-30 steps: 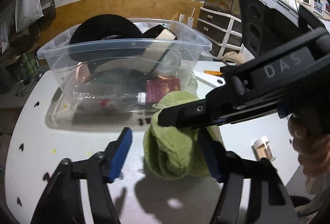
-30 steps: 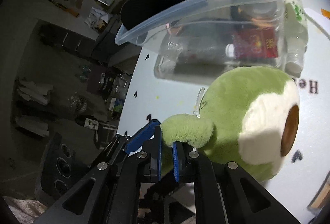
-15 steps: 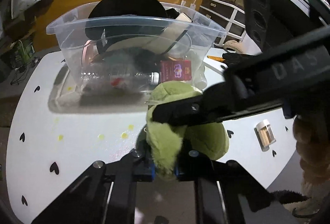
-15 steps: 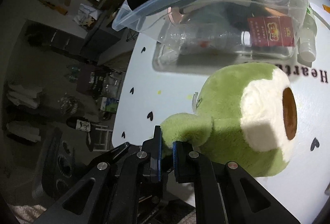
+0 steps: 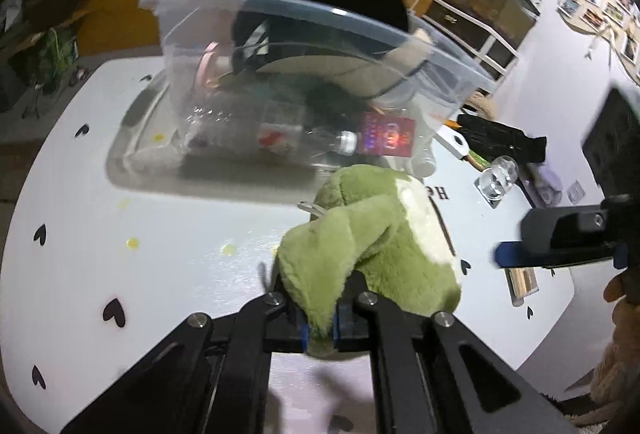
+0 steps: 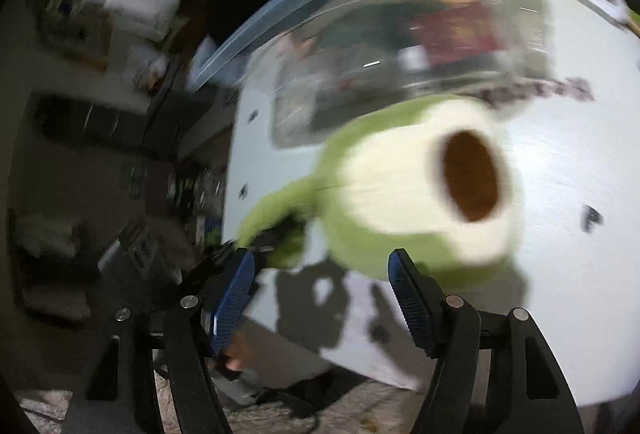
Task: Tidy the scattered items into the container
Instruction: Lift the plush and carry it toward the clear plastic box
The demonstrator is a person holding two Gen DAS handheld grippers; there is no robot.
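A green avocado plush toy (image 5: 372, 238) with a cream face and brown pit (image 6: 420, 190) is held above the white table. My left gripper (image 5: 320, 322) is shut on a fold of the plush at its near edge. My right gripper (image 6: 320, 294) is open and empty, its blue pads (image 6: 412, 306) apart, just in front of the plush; it also shows at the right of the left wrist view (image 5: 560, 254). The clear plastic container (image 5: 304, 46) stands behind the plush, holding a black cap, a bottle, a red packet and other items.
On the table (image 5: 120, 218) to the right lie a small glass jar (image 5: 496, 182), a black cloth (image 5: 504, 138), a white object and a small wooden-looking block (image 5: 520, 282). The table's edge is near on the right. The right wrist view is motion-blurred.
My left gripper closed on the plush, then my right gripper let go, opened and pulled back to the right. The plush now hangs from the left gripper alone.
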